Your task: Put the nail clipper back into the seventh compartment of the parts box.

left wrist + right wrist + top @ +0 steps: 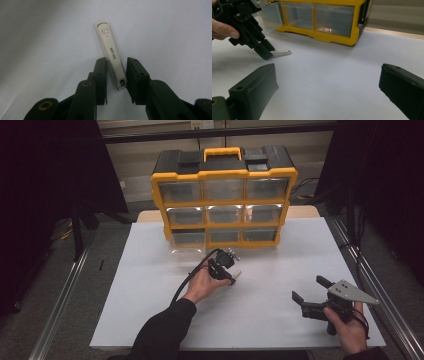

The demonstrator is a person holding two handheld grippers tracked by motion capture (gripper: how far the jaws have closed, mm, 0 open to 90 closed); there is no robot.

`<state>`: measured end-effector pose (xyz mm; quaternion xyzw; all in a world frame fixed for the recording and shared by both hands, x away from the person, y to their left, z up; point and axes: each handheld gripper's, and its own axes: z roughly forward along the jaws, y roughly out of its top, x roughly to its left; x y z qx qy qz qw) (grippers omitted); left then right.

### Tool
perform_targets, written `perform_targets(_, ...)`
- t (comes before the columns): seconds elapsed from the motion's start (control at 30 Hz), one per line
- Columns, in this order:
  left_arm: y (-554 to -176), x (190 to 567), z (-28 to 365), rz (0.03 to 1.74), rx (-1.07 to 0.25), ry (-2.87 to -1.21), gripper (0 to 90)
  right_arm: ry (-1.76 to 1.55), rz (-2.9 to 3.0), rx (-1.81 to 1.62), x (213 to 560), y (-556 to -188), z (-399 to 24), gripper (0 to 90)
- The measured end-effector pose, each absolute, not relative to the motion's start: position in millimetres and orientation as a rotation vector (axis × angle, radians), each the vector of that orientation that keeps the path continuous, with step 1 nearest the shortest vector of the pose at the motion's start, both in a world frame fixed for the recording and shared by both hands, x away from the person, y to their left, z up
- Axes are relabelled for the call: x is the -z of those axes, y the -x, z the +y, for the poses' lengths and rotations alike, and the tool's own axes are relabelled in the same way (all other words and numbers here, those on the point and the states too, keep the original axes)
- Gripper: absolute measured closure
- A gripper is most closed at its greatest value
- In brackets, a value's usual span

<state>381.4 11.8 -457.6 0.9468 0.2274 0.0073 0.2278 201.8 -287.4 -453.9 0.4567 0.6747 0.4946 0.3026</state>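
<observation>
Left gripper (117,75) down over cream nail clipper (111,53) at centre of white tabletop (280,270), jaws straddling its hinge end, left jaw touching, right one just apart. Right gripper (310,289) at 4 o'clock, well apart, spread wide, holding nothing. Yellow drawer organiser (225,195) at 12 o'clock.

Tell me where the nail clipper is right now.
The nail clipper lies flat on the white table, between the left gripper's jaws in the left gripper view, just in front of the yellow drawer organizer.
</observation>
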Motion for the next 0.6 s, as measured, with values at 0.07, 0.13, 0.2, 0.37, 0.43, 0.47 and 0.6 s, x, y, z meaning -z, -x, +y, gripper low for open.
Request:
perform_targets(0.07,-381.4,458.3,10.3,0.63,-0.035,-2.602,70.5,-1.212,1.786,-1.309,453.8,-202.0,-287.2,1.4)
perform_targets(0.13,-382.1,457.3,9.6,0.604,-0.044,-2.631,70.7,-1.212,1.788,-1.308,453.9,-202.2,-286.9,1.4)
perform_targets(0.2,-380.5,457.0,8.2,0.588,-0.062,-2.641,71.4,-1.209,1.787,-1.307,453.9,-202.3,-286.8,1.4)
perform_targets(0.37,-380.6,457.5,8.2,0.605,-0.072,-2.632,75.5,-1.21,1.788,-1.308,454.0,-202.0,-287.1,1.4)
perform_targets(0.43,-383.3,456.9,10.1,0.596,-0.051,-2.639,77.6,-1.206,1.791,-1.309,453.9,-201.6,-287.7,1.4)
perform_targets(0.47,-383.5,457.0,10.2,0.595,-0.045,-2.64,77.7,-1.207,1.791,-1.309,453.9,-201.5,-287.6,1.4)
perform_targets(0.6,-382.1,457.6,10.1,0.619,-0.04,-2.617,77.8,-1.208,1.789,-1.31,454.0,-201.3,-287.9,1.4)
